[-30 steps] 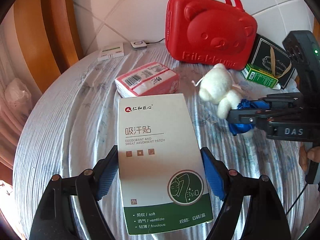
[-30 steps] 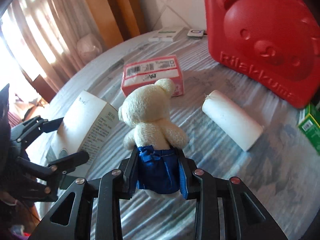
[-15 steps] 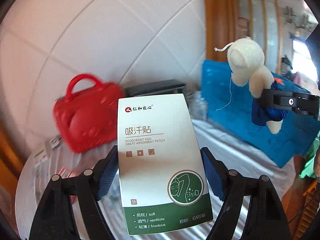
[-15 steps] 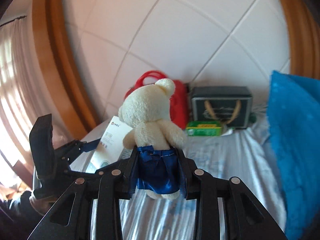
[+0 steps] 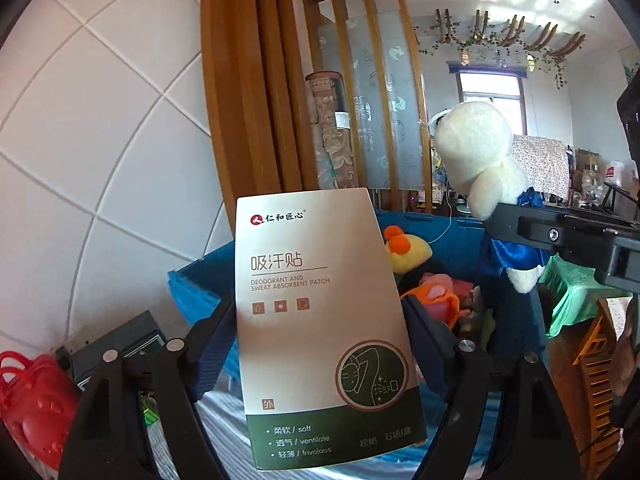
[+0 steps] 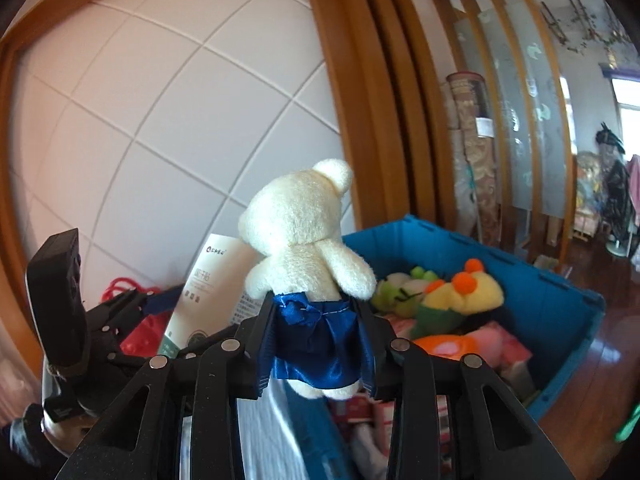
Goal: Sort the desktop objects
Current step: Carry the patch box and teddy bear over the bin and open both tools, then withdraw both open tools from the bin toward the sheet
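- Left gripper [image 5: 318,344] clamps the sweat-patch box [image 5: 324,320] across its width; the box stands upright, centre of the left wrist view, label facing the camera.
- Right gripper [image 6: 316,344] is closed on the white plush bear [image 6: 304,236] at its blue satin skirt [image 6: 316,348]; bear upright, back to the lens, centre of the right wrist view.
- Both items are airborne, carried in front of a blue plastic crate [image 6: 560,300] that fills the right half of the right wrist view.
- Crate already holds soft toys: a yellow plush with orange pompoms [image 6: 468,296], a green plush [image 6: 396,288], something pink and orange below. Some sorting looks done, though I can't say who put them there.
- In the left wrist view the bear [image 5: 480,172] hangs at upper right, above the crate's far side; the patch box sits nearer its near wall [image 5: 200,284].
- Red bear-face case [image 5: 32,400] and a dark gift box [image 5: 120,344] sit at lower left of the left view, still on the striped cloth [image 5: 224,440].
- Judgement: mid-task. Two items lifted, neither released. Bear likely belongs with the toys; where the patch box goes is unclear — crate floor near the grippers is blurred.
- Left: drop both, then whatever remains on the table.
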A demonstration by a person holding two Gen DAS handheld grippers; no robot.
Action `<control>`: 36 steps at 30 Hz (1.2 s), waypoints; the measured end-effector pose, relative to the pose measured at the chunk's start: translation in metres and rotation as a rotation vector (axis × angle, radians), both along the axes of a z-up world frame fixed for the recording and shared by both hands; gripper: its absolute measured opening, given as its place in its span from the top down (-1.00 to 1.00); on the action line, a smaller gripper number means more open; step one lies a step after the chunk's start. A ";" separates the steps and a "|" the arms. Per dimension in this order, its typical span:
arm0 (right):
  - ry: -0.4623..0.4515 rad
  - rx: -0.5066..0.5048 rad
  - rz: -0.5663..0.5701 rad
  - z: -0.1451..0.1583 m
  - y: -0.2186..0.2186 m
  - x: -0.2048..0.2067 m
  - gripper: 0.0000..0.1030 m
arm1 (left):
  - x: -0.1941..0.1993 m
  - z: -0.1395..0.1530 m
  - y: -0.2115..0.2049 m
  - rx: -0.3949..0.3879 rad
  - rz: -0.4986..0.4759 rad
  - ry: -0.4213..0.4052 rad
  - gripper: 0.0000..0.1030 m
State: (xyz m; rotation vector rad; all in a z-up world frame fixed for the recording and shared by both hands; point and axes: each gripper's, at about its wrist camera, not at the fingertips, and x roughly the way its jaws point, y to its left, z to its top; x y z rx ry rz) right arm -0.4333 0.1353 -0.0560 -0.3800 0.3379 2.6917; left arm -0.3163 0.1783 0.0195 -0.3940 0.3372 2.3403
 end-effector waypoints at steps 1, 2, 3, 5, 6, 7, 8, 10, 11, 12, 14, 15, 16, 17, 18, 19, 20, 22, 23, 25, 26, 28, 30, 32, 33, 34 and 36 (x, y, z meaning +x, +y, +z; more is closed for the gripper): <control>0.006 0.001 -0.016 0.001 0.012 0.005 0.34 | -0.002 0.003 0.013 -0.006 0.002 0.005 -0.55; 0.006 0.006 -0.033 0.002 0.023 0.009 0.33 | -0.005 0.005 0.026 -0.018 0.006 0.007 -0.55; 0.002 0.008 -0.051 0.004 0.031 0.009 0.27 | -0.007 0.006 0.038 -0.035 0.013 0.008 -0.56; -0.004 0.004 -0.103 0.005 0.049 0.012 0.14 | -0.009 0.009 0.052 -0.055 0.052 0.031 -0.57; -0.006 -0.004 -0.111 0.004 0.055 0.012 -0.14 | -0.010 0.011 0.058 -0.065 0.073 0.044 -0.68; 0.003 -0.006 -0.113 0.004 0.060 0.015 -0.37 | -0.012 0.012 0.062 -0.068 0.100 0.054 -0.74; 0.014 0.001 -0.117 0.005 0.062 0.018 -0.45 | -0.012 0.014 0.062 -0.062 0.130 0.068 -0.82; 0.028 0.015 -0.129 0.007 0.063 0.025 -0.59 | -0.007 0.018 0.061 -0.053 0.186 0.091 -0.93; 0.036 0.012 -0.123 0.007 0.063 0.028 -0.61 | -0.007 0.019 0.059 -0.053 0.214 0.098 -0.93; 0.046 0.008 -0.112 0.007 0.062 0.031 -0.67 | -0.007 0.020 0.056 -0.054 0.235 0.105 -0.93; 0.060 0.006 -0.097 0.005 0.066 0.034 -0.75 | -0.004 0.020 0.051 -0.065 0.266 0.120 -0.93; 0.065 0.007 -0.085 0.003 0.064 0.036 -0.76 | -0.003 0.018 0.048 -0.078 0.278 0.128 -0.93; 0.067 0.007 -0.068 0.002 0.062 0.036 -0.77 | 0.002 0.015 0.050 -0.090 0.287 0.137 -0.93; 0.067 0.006 -0.056 0.001 0.061 0.035 -0.78 | 0.004 0.011 0.045 -0.095 0.295 0.143 -0.93; 0.068 0.006 -0.047 -0.001 0.058 0.034 -0.78 | 0.006 0.009 0.040 -0.100 0.299 0.143 -0.93; 0.067 0.006 -0.034 -0.002 0.055 0.032 -0.78 | 0.006 0.009 0.036 -0.103 0.302 0.141 -0.93; 0.065 0.005 -0.021 -0.003 0.049 0.030 -0.78 | 0.007 0.007 0.030 -0.102 0.309 0.139 -0.93; 0.062 0.007 0.005 -0.002 0.036 0.025 -0.80 | 0.011 0.004 0.014 -0.090 0.326 0.130 -0.93; 0.057 0.015 0.016 -0.002 0.029 0.020 -0.81 | 0.013 0.003 0.003 -0.080 0.338 0.125 -0.93; 0.049 0.029 0.041 0.000 0.013 0.010 -0.85 | 0.014 0.000 -0.019 -0.069 0.363 0.117 -0.93; 0.047 0.032 0.059 0.000 0.004 0.003 -0.86 | 0.015 -0.002 -0.029 -0.067 0.377 0.114 -0.93; 0.043 0.039 0.099 0.002 -0.017 -0.012 -0.87 | 0.016 -0.004 -0.056 -0.067 0.413 0.110 -0.93; 0.032 0.052 0.143 0.002 -0.043 -0.028 -0.89 | 0.018 -0.007 -0.090 -0.064 0.453 0.100 -0.93; 0.023 0.052 0.190 -0.002 -0.068 -0.046 -0.91 | 0.019 -0.011 -0.129 -0.064 0.496 0.087 -0.93; 0.018 0.050 0.222 -0.005 -0.082 -0.055 -0.91 | 0.021 -0.014 -0.149 -0.073 0.520 0.085 -0.93; 0.011 0.049 0.254 -0.008 -0.097 -0.065 -0.91 | 0.022 -0.019 -0.169 -0.082 0.546 0.085 -0.93; -0.010 0.050 0.319 -0.017 -0.130 -0.084 -0.91 | 0.027 -0.030 -0.216 -0.107 0.598 0.081 -0.93</control>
